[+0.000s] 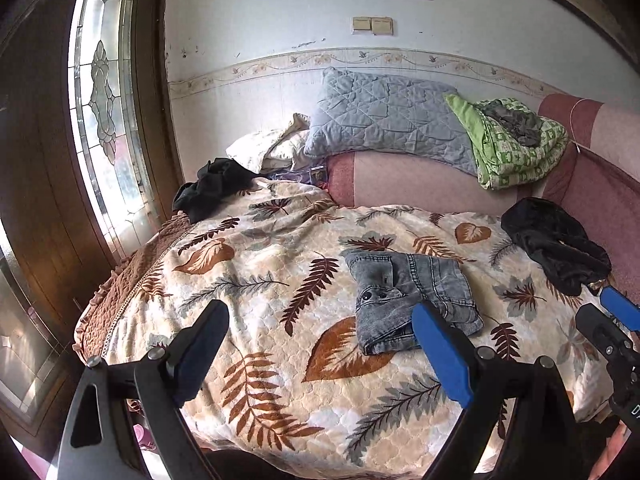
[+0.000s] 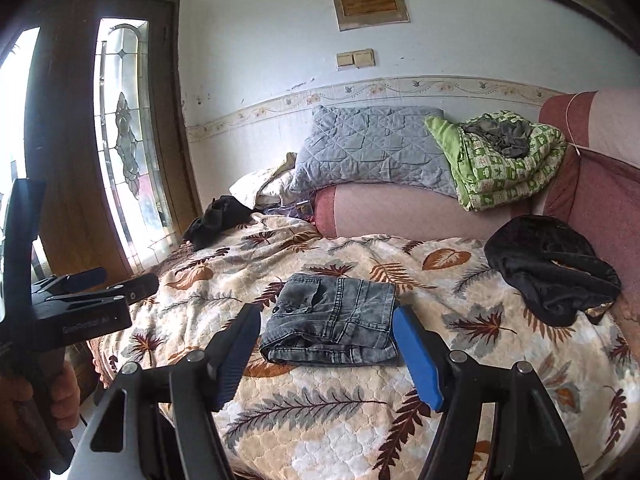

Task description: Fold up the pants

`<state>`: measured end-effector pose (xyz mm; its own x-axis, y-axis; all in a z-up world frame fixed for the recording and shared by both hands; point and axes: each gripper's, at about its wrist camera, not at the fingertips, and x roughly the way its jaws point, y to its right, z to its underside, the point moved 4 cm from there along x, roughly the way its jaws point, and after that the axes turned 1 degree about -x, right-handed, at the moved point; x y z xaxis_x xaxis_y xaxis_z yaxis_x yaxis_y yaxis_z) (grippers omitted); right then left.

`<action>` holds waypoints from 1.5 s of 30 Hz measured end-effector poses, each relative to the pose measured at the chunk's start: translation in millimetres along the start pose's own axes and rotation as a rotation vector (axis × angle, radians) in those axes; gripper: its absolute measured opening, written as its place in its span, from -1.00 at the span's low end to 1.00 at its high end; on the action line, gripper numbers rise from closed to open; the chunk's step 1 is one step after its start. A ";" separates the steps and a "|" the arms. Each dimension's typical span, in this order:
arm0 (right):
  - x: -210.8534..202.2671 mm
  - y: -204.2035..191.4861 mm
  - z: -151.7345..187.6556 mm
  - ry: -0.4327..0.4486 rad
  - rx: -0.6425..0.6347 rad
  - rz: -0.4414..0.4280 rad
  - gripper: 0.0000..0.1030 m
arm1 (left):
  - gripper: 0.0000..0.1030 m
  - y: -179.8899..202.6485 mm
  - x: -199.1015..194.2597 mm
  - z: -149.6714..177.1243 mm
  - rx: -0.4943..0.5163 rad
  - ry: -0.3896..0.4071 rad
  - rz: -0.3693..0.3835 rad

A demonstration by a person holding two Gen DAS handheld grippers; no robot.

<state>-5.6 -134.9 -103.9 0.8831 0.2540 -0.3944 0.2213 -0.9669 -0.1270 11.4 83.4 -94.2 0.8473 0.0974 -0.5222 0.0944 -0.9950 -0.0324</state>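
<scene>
**Jeans folded on bed, both grippers free**

I see the grey jeans (image 2: 334, 320) folded into a compact square, lying mid-bed on the leaf-print blanket (image 2: 344, 420). Right gripper (image 2: 326, 354) hovers just short of them, fingers apart, holding nothing. Left gripper (image 1: 320, 356) off to their left, fingers wide apart. Black garment (image 2: 552, 272) lies right of the jeans, another (image 1: 212, 188) at far left.

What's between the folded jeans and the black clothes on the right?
Only bare leaf-print blanket separates the jeans from the black clothes, shown in both wrist views.
</scene>
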 end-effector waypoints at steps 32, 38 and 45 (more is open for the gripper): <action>14.5 -1.5 8.5 -0.037 -0.013 0.007 0.40 | 0.81 20.7 8.9 9.3 0.092 -0.018 -0.044; 18.8 -2.7 10.0 -0.046 -0.020 0.004 0.40 | 0.81 21.1 12.6 11.5 0.091 -0.028 -0.027; 22.9 -5.0 11.0 -0.053 -0.027 0.001 0.40 | 0.81 18.2 14.9 11.7 0.073 -0.034 -0.002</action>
<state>9.0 -123.9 -122.3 0.8606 0.2532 -0.4419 0.2322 -0.9673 -0.1021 19.6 66.6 -112.6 0.8286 0.0998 -0.5508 0.0568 -0.9939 -0.0946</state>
